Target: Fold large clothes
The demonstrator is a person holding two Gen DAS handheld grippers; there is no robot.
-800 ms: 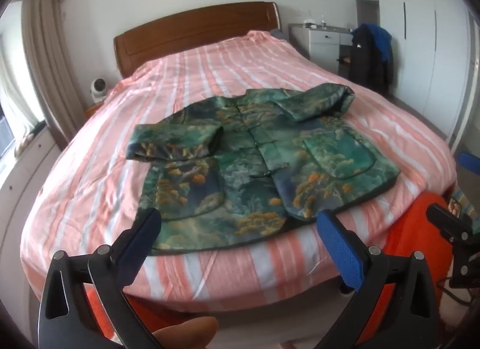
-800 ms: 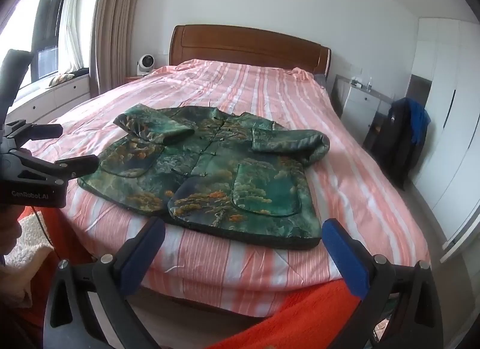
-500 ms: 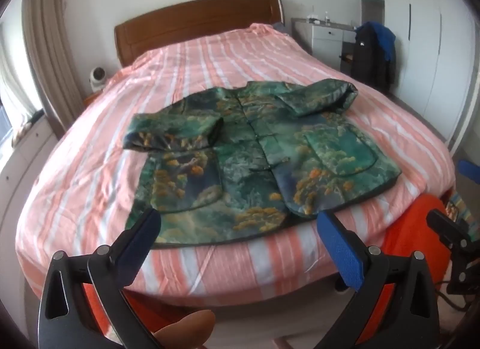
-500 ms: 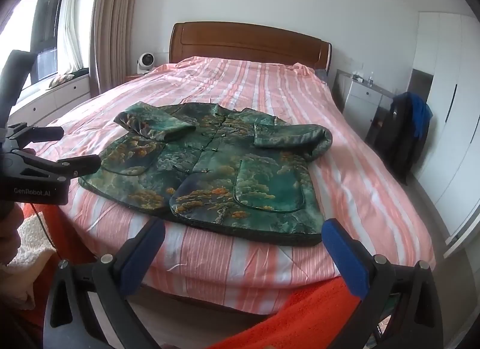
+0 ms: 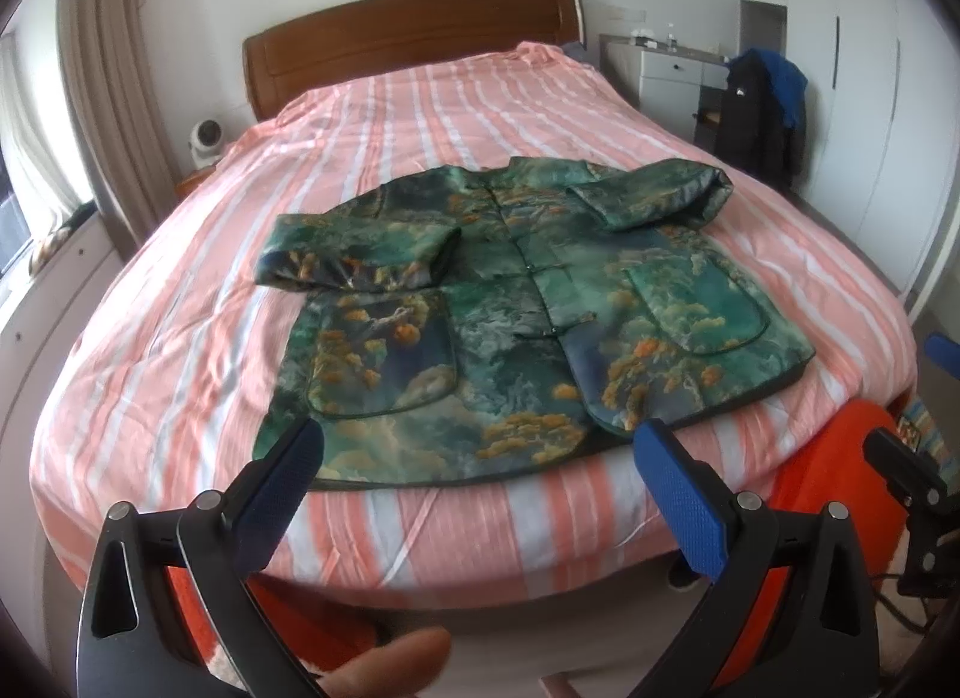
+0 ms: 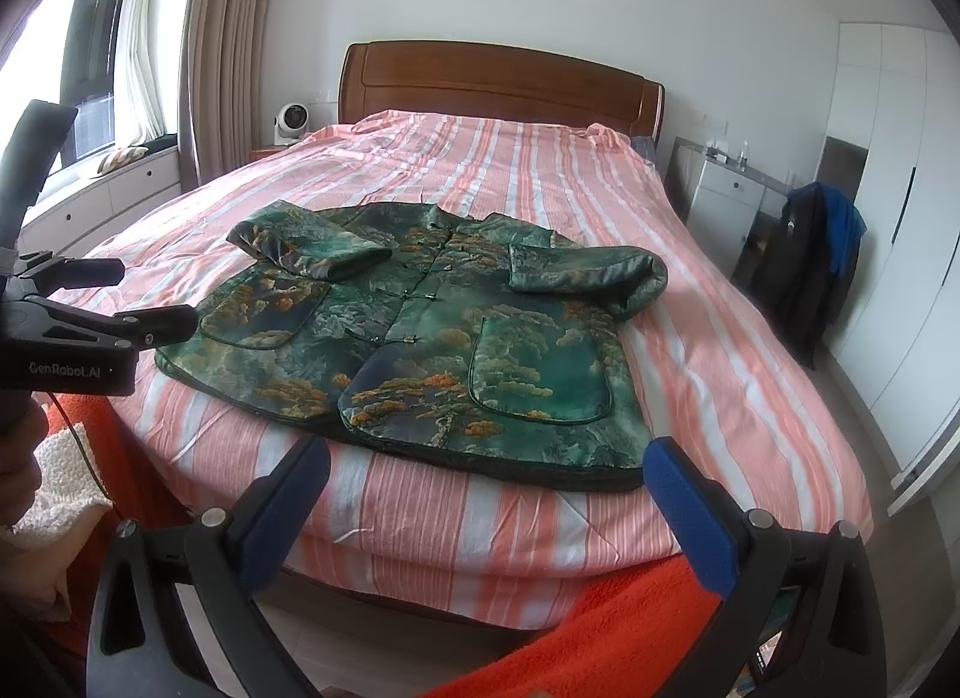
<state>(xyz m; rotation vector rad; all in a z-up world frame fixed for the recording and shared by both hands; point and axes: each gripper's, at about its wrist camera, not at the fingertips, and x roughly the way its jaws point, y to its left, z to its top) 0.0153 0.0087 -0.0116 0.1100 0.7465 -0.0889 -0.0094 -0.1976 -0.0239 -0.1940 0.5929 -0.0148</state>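
- Jacket: it lies flat and face up on the bed, near the foot end, with both sleeves already folded in across the chest.
- Left gripper: its jaws stand wide apart and hold nothing, hanging just short of the jacket's hem and tilted down toward it.
- Right gripper: its jaws are likewise spread and empty, off the hem on the other side of the jacket's front.
- The step in hand looks like reaching for the hem to fold the body upward. Each gripper should take one hem corner, well apart from the other, so the edge stays straight.
- Pinch both cloth layers, not the striped bedsheet under the jacket.
- Lift evenly and carry the hem toward the collar, so the folded sleeves stay put.
- The padded cloth looks stiff and may spring back.
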